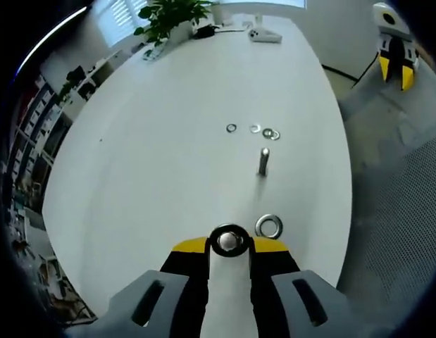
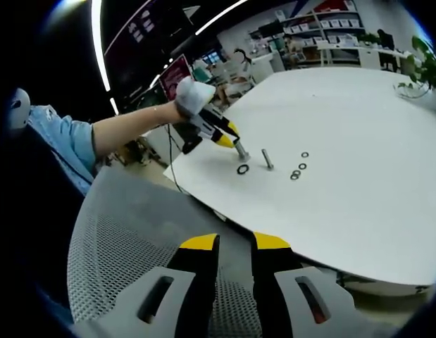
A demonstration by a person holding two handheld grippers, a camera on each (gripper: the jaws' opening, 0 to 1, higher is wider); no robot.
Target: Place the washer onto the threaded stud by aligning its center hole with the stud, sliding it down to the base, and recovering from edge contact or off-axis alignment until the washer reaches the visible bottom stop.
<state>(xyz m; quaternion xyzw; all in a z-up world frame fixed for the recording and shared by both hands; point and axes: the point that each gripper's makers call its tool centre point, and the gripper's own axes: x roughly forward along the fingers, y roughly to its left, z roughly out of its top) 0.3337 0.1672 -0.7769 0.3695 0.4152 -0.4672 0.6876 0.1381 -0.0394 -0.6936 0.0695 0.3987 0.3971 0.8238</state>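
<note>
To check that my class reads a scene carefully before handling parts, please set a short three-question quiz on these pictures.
1. True or false: the right gripper holds a washer.
2. In the left gripper view, what is at the far end of the table, beyond the small washers? A) a plant B) a kettle C) a toolbox
3. Fill in: the free stud stands ____ on the table.
Key: 1 false; 2 A, the plant; 3 upright.
</note>
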